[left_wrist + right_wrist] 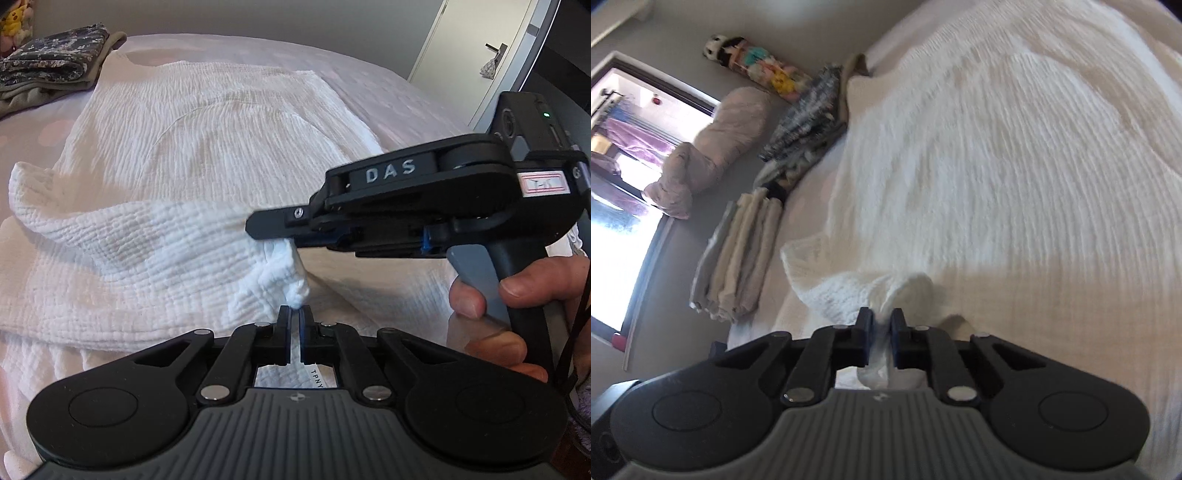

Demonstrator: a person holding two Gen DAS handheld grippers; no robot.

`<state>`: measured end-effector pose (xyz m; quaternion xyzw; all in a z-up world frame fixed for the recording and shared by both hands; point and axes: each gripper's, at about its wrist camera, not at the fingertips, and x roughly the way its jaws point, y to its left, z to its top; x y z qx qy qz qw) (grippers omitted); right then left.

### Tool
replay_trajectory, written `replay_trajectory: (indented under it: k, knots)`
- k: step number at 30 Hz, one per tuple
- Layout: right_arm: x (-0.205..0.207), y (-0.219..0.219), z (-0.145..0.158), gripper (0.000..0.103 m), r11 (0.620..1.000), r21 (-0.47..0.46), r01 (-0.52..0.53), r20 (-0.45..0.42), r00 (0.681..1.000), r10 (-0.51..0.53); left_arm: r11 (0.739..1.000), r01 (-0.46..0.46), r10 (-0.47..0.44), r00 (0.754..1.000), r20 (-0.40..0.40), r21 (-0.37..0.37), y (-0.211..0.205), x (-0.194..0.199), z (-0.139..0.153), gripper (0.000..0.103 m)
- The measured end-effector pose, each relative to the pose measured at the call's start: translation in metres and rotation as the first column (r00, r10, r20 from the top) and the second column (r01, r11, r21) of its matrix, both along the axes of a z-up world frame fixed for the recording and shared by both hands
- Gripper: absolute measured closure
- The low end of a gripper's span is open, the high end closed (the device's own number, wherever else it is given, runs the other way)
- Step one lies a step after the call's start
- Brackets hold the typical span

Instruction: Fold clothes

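One "DAS" label on right gripper [275,230]

The left gripper [294,314] pinches a bunched corner of the white crinkled garment [192,155] spread on the bed [369,85]. The right gripper [269,230], held by a hand [517,306], grips the same fold just above. Folded camouflage clothes [51,62] lie far left.

From my remote station I see a bed [369,85] with pale pink bedding against a grey wall [746,22] — a bright window [624,206] on one side, a white door [476,40] with lever handle on the other.
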<state>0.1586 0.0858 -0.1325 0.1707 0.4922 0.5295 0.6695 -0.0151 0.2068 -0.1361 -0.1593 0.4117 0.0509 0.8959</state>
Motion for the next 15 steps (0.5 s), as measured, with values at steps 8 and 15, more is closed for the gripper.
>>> replay_trajectory:
  k: [8, 15]
  knots:
    - [0.000, -0.009, 0.001, 0.074, 0.994, -0.075, 0.080, 0.027, 0.997, -0.079, 1.000, -0.008, 0.008, 0.999, -0.037, -0.010, 0.004, 0.002, -0.006, 0.102]
    - [0.012, -0.011, -0.011, 0.069, 0.983, -0.129, 0.131, -0.010, 0.991, -0.134, 1.000, -0.017, 0.017, 1.000, 0.008, 0.008, 0.004, -0.003, 0.001, 0.101]
